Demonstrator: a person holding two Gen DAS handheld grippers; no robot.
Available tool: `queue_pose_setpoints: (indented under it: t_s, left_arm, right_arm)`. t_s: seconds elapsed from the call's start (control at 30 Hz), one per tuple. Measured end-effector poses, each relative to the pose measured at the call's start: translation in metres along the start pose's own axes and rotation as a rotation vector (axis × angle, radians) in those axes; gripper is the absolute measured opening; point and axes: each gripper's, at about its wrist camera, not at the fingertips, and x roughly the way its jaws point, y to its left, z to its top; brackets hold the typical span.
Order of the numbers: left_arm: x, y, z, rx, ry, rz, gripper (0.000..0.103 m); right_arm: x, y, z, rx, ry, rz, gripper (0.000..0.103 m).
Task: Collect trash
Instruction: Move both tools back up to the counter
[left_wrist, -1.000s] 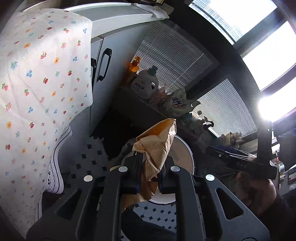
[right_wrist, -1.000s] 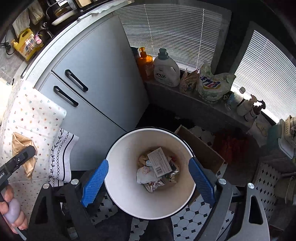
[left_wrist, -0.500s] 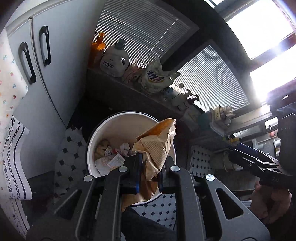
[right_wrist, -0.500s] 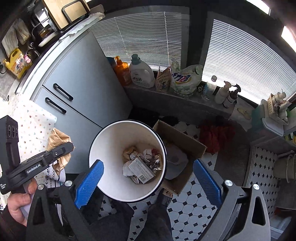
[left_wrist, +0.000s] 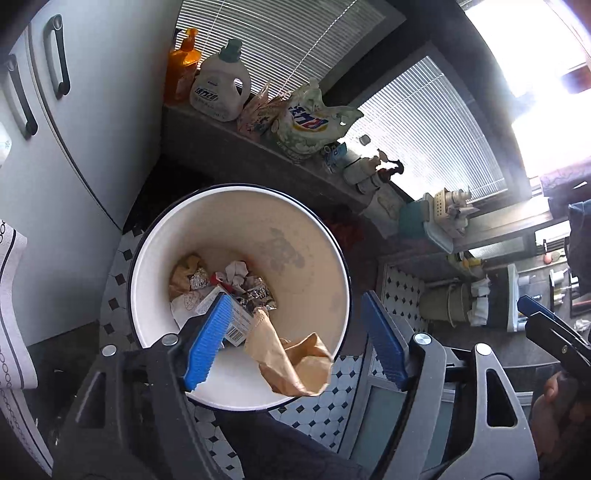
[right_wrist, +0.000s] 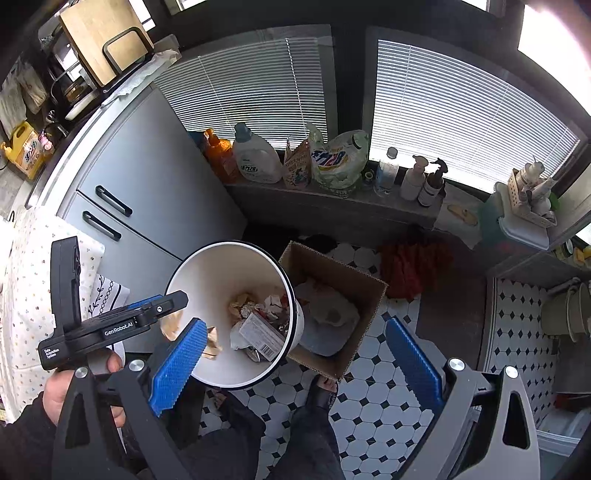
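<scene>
The left gripper (left_wrist: 295, 343) is released, jaws spread wide and gripping nothing. The crumpled brown paper bag (left_wrist: 288, 362) lies free between and just below the pads, over the near inner wall of the white bin (left_wrist: 332, 251), long axis pointing toward the trash on the bin floor. The right gripper (right_wrist: 295, 365), also spread and empty, hangs farther back, above the bin and the cardboard box (right_wrist: 354, 288) beside it.
</scene>
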Motion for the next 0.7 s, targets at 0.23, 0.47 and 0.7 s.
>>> queue_pose_setpoints:
  t_s: [0.23, 0.47, 0.7]
  left_arm:
    - [-0.038, 0.022, -0.013, -0.047, -0.071, 0.026, 0.085]
    - [-0.114, 0.06, -0.019, -0.092, -0.212, 0.066, 0.093]
    - [-0.202, 0.105, -0.03, -0.145, -0.355, 0.128, 0.096]
  right_arm:
    - [0.006, 0.027, 0.008, -0.039, -0.005, 0.031, 0.095]
    - [0.002, 0.088, 0.022, -0.112, -0.045, 0.092, 0.095]
    - [-0.011, 0.165, 0.036, -0.184, -0.099, 0.174, 0.095]
